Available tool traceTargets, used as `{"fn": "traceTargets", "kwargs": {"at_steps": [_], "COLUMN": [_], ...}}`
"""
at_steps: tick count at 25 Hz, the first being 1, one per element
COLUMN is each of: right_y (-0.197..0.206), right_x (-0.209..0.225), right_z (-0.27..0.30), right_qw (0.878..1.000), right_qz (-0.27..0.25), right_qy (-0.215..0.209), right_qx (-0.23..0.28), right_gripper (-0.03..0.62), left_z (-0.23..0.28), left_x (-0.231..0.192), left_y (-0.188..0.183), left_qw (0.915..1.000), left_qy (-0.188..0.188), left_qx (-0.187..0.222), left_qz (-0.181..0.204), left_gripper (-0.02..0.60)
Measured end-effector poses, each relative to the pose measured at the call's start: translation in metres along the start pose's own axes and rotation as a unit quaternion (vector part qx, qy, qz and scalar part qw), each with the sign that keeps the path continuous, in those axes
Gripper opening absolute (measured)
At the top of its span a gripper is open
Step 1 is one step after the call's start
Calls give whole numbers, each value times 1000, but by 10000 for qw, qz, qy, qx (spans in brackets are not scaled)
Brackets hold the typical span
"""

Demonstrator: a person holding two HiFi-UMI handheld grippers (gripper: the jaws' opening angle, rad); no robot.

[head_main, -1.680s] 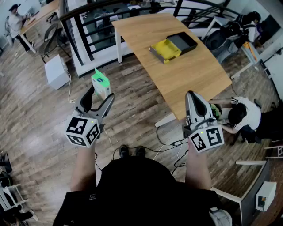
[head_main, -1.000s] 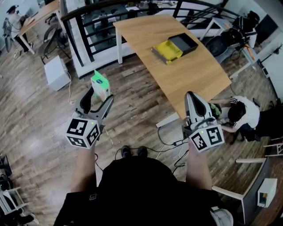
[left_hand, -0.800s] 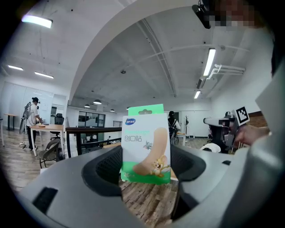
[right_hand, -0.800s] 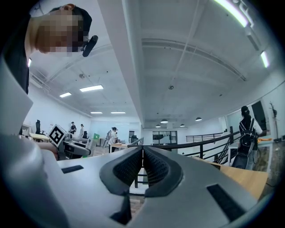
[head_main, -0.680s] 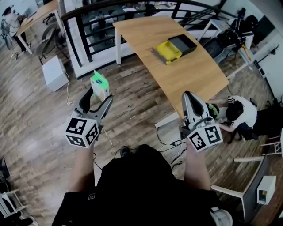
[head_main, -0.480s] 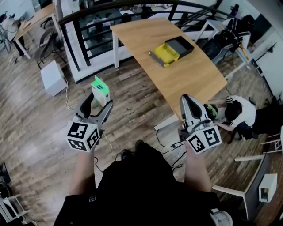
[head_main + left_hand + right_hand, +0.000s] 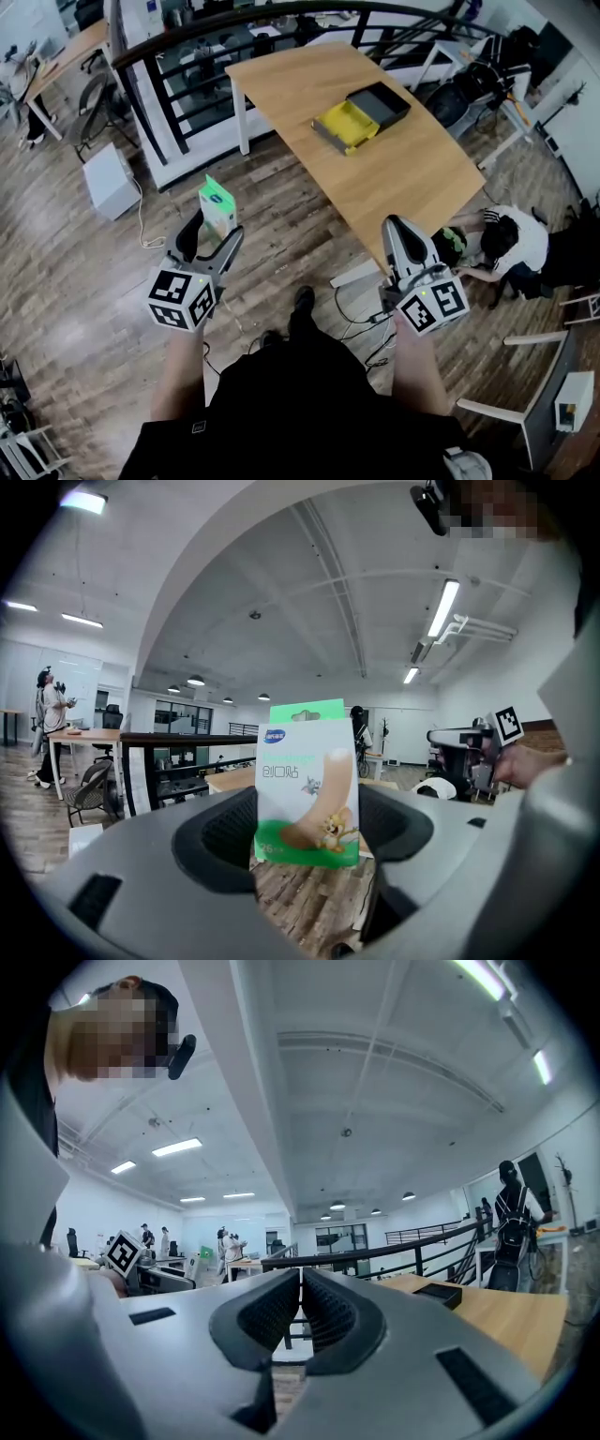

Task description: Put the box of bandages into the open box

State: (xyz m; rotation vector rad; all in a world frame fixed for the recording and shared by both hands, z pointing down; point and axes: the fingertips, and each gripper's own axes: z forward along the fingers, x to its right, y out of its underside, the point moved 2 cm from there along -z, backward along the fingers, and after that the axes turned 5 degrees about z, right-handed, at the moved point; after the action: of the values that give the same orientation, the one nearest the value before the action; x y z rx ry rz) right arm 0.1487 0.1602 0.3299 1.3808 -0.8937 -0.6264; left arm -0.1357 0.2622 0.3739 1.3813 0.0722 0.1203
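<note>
Plank floor [image 7: 84, 272] beneath — left gripper [image 7: 214, 230] clamps the bandage box [image 7: 217, 199].

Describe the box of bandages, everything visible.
The box of bandages is a small, flat carton, seemingly cardboard: white front, green hang tab on top, green band below, a blue oval logo and a cartoon bandage picture. It stands upright, clamped at its lower part between the jaws of the left gripper, in the air above the wooden floor; nothing else touches it.

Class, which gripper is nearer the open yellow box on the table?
Right. The right gripper, shut and empty, hangs by the near corner of the table, short of the open box. The left gripper, holding the box of bandages, is over the floor, farther off.
</note>
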Motion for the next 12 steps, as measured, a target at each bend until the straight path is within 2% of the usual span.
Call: {"fn": "traceTargets", "kwargs": {"at_steps": [12], "right_y": [23], "right_x": [102], "right_z": [68], "right_qw": [9989], "right_qz": [373], "right_qy": [-9], "right_qx": [-283], "right_gripper": [37], "left_z": [117], "left_x": [-13], "left_y": [2], "left_qw": [9994], "left_qy": [27], "left_qx": [-343], "left_qz": [-52], "left_gripper": [331]}}
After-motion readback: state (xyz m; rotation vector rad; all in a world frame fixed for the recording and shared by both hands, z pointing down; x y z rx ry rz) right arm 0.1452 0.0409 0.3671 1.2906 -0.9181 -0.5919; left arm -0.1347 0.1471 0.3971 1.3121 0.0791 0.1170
